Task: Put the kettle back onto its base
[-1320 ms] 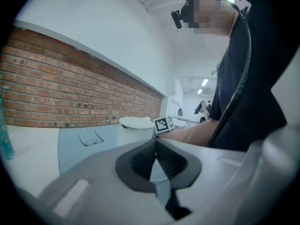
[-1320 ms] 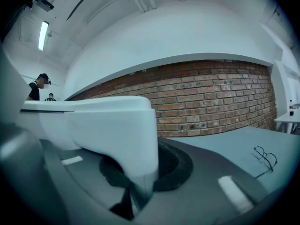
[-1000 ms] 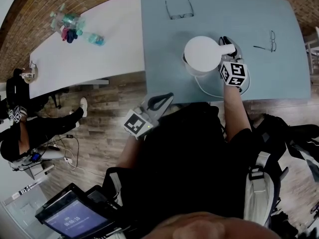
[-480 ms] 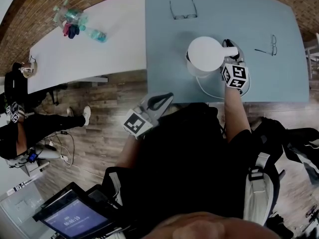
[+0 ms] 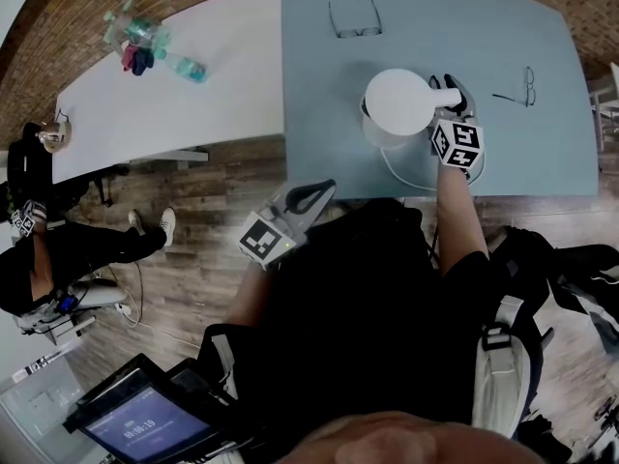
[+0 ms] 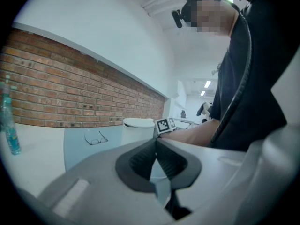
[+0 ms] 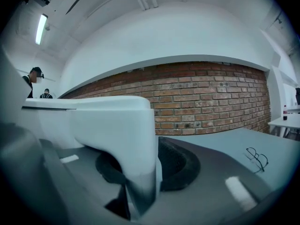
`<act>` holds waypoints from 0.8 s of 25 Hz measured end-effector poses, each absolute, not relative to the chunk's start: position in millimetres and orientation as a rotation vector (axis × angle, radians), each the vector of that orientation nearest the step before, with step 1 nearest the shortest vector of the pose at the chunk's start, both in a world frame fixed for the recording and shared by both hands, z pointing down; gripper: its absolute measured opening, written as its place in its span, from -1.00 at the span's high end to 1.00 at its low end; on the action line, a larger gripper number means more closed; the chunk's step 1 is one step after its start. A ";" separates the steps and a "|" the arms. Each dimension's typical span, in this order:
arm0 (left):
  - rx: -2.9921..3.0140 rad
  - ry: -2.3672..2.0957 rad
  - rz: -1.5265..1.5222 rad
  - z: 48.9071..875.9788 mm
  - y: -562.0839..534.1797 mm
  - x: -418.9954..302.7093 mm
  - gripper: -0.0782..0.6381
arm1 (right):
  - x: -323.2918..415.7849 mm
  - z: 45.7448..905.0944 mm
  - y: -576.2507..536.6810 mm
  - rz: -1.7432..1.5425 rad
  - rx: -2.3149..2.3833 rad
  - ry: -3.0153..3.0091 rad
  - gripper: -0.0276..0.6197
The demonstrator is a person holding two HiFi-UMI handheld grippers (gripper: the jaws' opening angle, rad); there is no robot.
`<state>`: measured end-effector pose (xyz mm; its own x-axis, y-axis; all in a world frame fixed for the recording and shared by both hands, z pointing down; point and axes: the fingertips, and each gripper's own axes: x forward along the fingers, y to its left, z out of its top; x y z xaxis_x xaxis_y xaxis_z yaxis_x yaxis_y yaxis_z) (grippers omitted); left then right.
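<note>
- The kettle (image 5: 397,102) is being carried upright by the blue bench (image 5: 319,114), near its front edge.
- Its base is being hidden beneath it in the head view, so the seating cannot be told.
- A cord (image 5: 398,172) is being shown curling out from under the kettle toward the bench edge.
- The right gripper (image 5: 451,93) is being held level at the kettle's handle (image 7: 136,139).
- The handle is being straddled by its fingers (image 7: 180,165), which have just been opening; the handle is standing between them but is not being squeezed.
- The left gripper (image 5: 319,193) is being held off the bench, in front of the person, well apart from the kettle.
- Its fingers (image 6: 140,161) are being pressed together, with nothing between them.
- Two pairs of glasses are being borne by the bench: one (image 5: 355,19) beyond the kettle, one (image 5: 517,87) to its right.
- Bottles (image 5: 145,51) are being carried by the white bench (image 5: 174,124) at the left.
</note>
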<state>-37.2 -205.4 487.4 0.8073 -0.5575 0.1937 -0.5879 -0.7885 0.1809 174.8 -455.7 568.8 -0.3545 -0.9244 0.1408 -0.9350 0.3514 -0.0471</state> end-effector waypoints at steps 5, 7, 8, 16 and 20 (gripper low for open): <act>2.769 -0.872 0.169 487.4 -204.2 -37.5 0.78 | 176.5 572.5 -447.4 0.159 1.706 -2.473 0.47; 2.778 -0.867 0.158 488.3 -204.1 -39.2 0.78 | 176.6 574.1 -442.2 0.156 1.699 -2.459 0.47; 2.787 -0.866 0.149 489.2 -203.8 -40.2 0.78 | 177.1 574.8 -438.7 0.154 1.697 -2.451 0.46; 2.808 -0.807 0.069 494.6 -192.1 -35.2 0.78 | 192.3 581.2 -394.2 0.141 1.673 -2.393 0.45; 2.796 -0.757 0.050 494.8 -185.0 -30.4 0.78 | 204.2 579.2 -366.5 0.146 1.691 -2.363 0.45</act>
<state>-30.4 -185.0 494.8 0.8650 -0.4925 0.0959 -0.5008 -0.8359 0.2246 204.2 -366.5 579.2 -0.3070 -0.9198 0.2443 -0.9429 0.3288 0.0532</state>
